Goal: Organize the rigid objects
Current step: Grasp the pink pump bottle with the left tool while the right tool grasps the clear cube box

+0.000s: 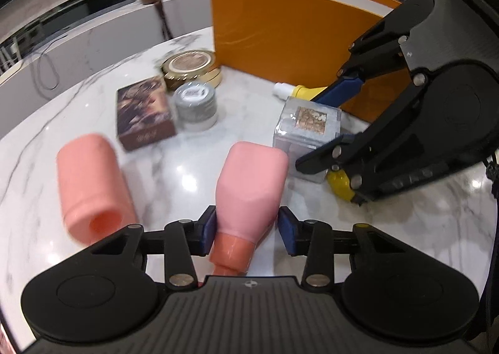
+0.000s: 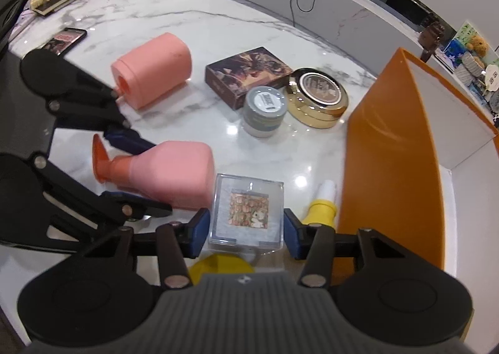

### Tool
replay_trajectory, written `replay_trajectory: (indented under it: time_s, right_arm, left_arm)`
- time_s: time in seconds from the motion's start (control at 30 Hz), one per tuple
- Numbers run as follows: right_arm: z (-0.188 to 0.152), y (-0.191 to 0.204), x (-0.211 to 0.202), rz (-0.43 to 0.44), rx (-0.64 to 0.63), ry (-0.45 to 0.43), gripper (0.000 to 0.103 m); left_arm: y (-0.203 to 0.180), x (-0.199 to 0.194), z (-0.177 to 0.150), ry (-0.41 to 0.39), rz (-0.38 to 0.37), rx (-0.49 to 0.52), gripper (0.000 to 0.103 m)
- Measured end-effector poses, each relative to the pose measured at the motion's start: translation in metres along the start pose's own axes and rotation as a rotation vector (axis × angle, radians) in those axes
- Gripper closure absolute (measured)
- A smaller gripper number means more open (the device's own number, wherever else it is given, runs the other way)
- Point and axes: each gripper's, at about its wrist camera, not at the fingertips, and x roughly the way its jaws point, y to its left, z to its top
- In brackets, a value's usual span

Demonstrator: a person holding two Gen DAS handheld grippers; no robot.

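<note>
A pink bottle (image 1: 252,185) with an orange cap lies on the marble table, its neck between my left gripper's (image 1: 248,231) open blue pads; it also shows in the right wrist view (image 2: 174,178). A clear cube box (image 2: 246,210) with a patterned picture sits between my right gripper's (image 2: 246,232) open pads, with small gaps on both sides; in the left wrist view the cube (image 1: 307,123) lies between the right gripper's fingers. A yellow bottle (image 2: 321,207) with a white cap lies under and beside the cube.
An open orange box (image 2: 386,167) with a white inside stands at the right. A second pink bottle (image 2: 156,70), a dark patterned box (image 2: 246,73), a grey jar (image 2: 265,111) and a gold round tin (image 2: 318,97) lie on the table (image 2: 218,23). A phone (image 2: 67,37) lies far left.
</note>
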Motion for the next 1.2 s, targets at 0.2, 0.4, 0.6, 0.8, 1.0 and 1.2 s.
replay_trajectory:
  time_s: [0.2,0.4,0.6,0.8,1.0,1.2]
  right_arm:
    - [-0.001,0.002,0.000,0.014,0.007,-0.001,0.054]
    - [0.000,0.002,0.001,0.018,0.013,-0.004,0.054]
    - [-0.001,0.001,0.002,0.022,0.015,-0.003,0.054]
    - [0.000,0.002,0.004,0.021,0.011,0.003,0.054]
    - [0.000,0.001,0.006,0.025,0.022,0.003,0.053]
    - [0.001,-0.001,0.007,0.043,0.033,0.016,0.054]
  left_arm:
    - [-0.003,-0.010,-0.014,-0.014,0.011,-0.034,0.056]
    - [-0.008,-0.008,-0.012,-0.047,0.027,-0.023,0.040]
    - [-0.012,0.000,-0.004,-0.063,0.024,0.006,0.031]
    - [-0.010,0.004,0.001,-0.077,0.023,-0.029,0.040]
    - [-0.011,0.004,0.002,-0.079,0.041,-0.024,0.048]
    - [-0.011,-0.001,0.000,-0.079,0.038,-0.037,0.049]
